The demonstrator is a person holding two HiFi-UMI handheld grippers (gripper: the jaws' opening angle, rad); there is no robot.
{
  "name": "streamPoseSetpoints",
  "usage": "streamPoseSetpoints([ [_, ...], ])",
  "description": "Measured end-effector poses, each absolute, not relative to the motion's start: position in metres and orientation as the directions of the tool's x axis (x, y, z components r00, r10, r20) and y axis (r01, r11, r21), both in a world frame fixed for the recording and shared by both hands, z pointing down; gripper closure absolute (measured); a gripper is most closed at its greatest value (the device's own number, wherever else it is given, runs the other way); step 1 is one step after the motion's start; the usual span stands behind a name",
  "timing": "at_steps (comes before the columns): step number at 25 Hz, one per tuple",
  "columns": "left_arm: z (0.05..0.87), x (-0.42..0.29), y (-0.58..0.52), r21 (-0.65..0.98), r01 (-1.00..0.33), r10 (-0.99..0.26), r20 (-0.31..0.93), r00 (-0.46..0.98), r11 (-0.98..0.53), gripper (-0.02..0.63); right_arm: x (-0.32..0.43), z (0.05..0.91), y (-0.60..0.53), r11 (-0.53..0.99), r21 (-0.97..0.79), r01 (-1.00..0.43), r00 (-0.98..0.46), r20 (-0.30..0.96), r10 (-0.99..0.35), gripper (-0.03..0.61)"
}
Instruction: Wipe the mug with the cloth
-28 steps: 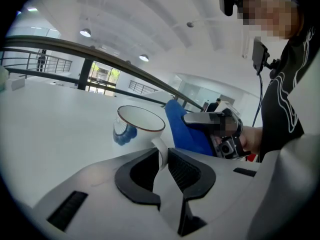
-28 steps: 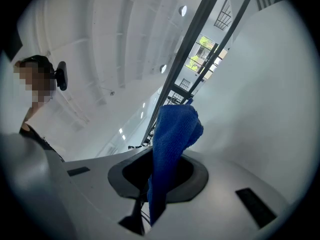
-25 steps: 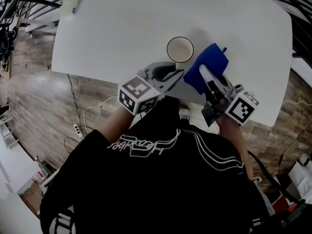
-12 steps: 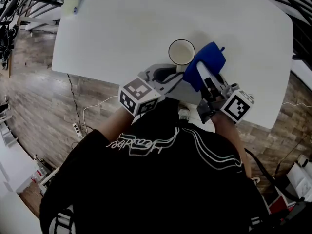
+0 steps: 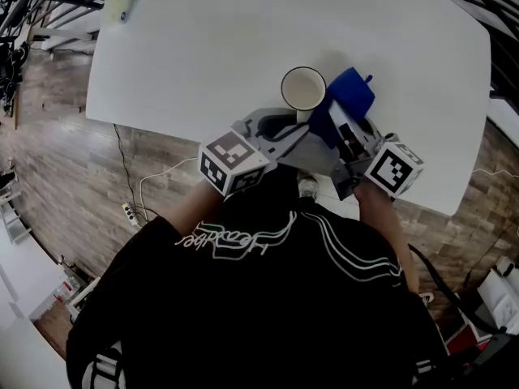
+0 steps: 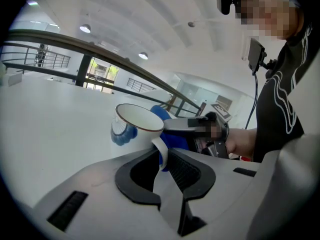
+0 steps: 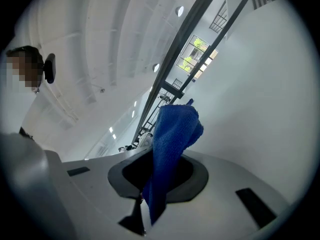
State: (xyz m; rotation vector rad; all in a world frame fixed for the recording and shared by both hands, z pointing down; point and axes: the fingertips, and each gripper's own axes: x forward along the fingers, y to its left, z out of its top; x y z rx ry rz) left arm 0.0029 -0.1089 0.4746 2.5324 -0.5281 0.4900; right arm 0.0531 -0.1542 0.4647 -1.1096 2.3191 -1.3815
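Nearest the camera is the person's black top; both grippers reach out from it across the table's near edge. Left gripper (image 5: 302,122) has its jaws partway closed, clamped on the handle of the mug (image 5: 302,87) — in the left gripper view the white handle stands pinched between the two pads (image 6: 186,171), cup body just past the tips. Mug (image 6: 138,122) is white with a dark rim line, mouth up, rim looks a bit tilted in that view; can't tell if the base sits flat. It's close to the near edge, a little right of the table's middle. Right gripper (image 5: 336,124) is clamped on the cloth (image 5: 350,96): in the right gripper view the blue cloth (image 7: 174,134) hangs gripped between the jaws, bunched above them with a tail below. In the head view the cloth is pressed against the mug's right side, so the two grippers converge there, tips near each other. Beyond the mug the table (image 5: 235,39) is bare white — wide room to the left and toward the far edge, less to the right, where the edge runs near the right gripper's marker cube. A few small items (image 5: 123,2) sit at the far left corner, too blurred to name. Wood floor (image 5: 49,144) lies below the left edge, with a power strip (image 5: 130,215) and cable on it.
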Motion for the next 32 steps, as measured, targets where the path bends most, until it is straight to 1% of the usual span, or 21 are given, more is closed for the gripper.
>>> streamPoseSetpoints([
  [4, 0.475, 0.003, -0.109, 0.402, -0.445, -0.262, 0.433, 0.862, -0.8, 0.552, 0.05, 0.474, -0.159, 0.26, -0.816, -0.516, -0.691, 0.217, -0.69, 0.525],
  [10, 0.474, 0.007, -0.109, 0.404, -0.441, -0.255, 0.437, 0.863, -0.802, 0.554, 0.051, 0.481, -0.163, 0.239, -0.78, -0.578, -0.685, 0.305, -0.661, 0.525],
  [18, 0.477, 0.001, -0.111, 0.374, -0.454, -0.261, 0.463, 0.847, -0.809, 0.552, 0.052, 0.478, -0.162, 0.243, -0.77, -0.59, -0.686, 0.319, -0.654, 0.525],
  [22, 0.476, -0.008, -0.111, 0.317, -0.462, -0.27, 0.496, 0.825, -0.829, 0.552, 0.056, 0.466, -0.161, 0.28, -0.758, -0.59, -0.697, 0.302, -0.65, 0.525],
  [28, 0.477, -0.019, -0.11, 0.162, -0.444, -0.289, 0.558, 0.778, -0.881, 0.543, 0.057, 0.449, -0.154, 0.337, -0.76, -0.556, -0.74, 0.269, -0.616, 0.525],
  [32, 0.477, -0.025, -0.109, 0.111, -0.432, -0.295, 0.578, 0.761, -0.895, 0.538, 0.055, 0.444, -0.151, 0.349, -0.763, -0.543, -0.754, 0.261, -0.603, 0.525],
])
